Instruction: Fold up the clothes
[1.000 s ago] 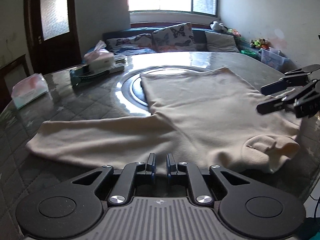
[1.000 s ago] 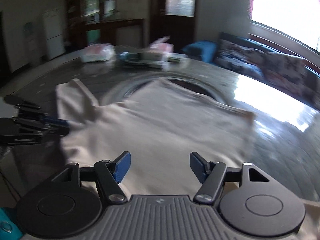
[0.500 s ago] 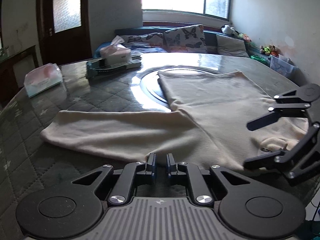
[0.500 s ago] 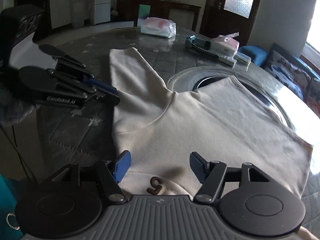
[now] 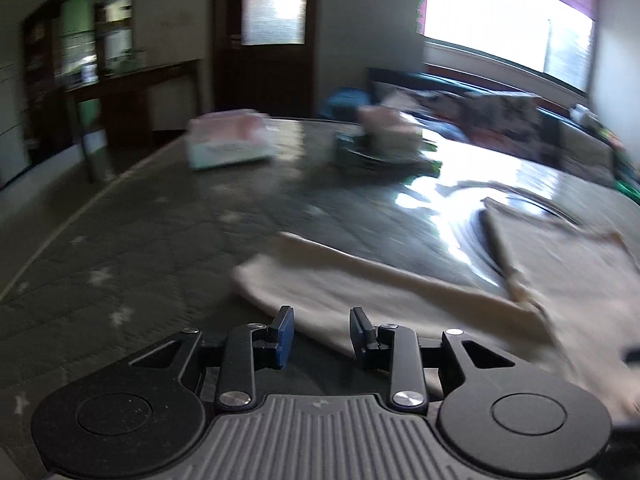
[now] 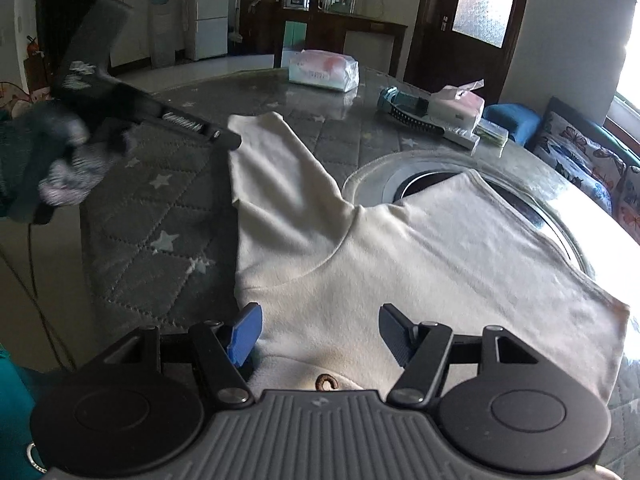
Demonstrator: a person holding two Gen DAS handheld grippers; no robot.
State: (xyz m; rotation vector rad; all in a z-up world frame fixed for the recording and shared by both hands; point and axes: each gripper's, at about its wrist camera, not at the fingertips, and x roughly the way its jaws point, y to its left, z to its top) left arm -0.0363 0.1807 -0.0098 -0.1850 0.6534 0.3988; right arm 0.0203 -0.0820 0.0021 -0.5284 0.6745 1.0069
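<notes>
Garment: a cream long-sleeved knit top point(image 6: 420, 248) lies flat on the desk, body spread toward the right, one sleeve point(image 6: 272, 172) stretched out away from the neckline toward the far left; in the left wrist view the same sleeve point(image 5: 360, 284) runs across the foreground.
Desk: a round desk with a grey quilted star-pattern cover under glass point(image 6: 160, 216), with a round metal-rimmed inset point(image 6: 404, 176) at its centre; the top's hem lies partly over that inset.
Left hand-held gripper: its black body with blue-padded fingers point(image 5: 322, 334) hangs just above the sleeve's near edge; the jaws are opening, with a narrow gap, and the pads press on no cloth. From the right wrist view it point(image 6: 230, 140) is blurred, its tip near the cuff end of the sleeve, carried by a hand in a grey glove point(image 6: 60, 160).
Right hand-held gripper: black with blue pads point(image 6: 320, 334), jaws spread wide, poised over the neckline region of the top; nothing is gripped between the fingers.
Neck label: a small brown mark point(image 6: 326, 381) shows on the collar fabric just below the right gripper's fingers.
Other items: a white and pink tissue pack point(image 6: 322, 70) at the far edge of the desk, and a pink tissue box point(image 6: 458, 106) on a clutter of small things to its right.
</notes>
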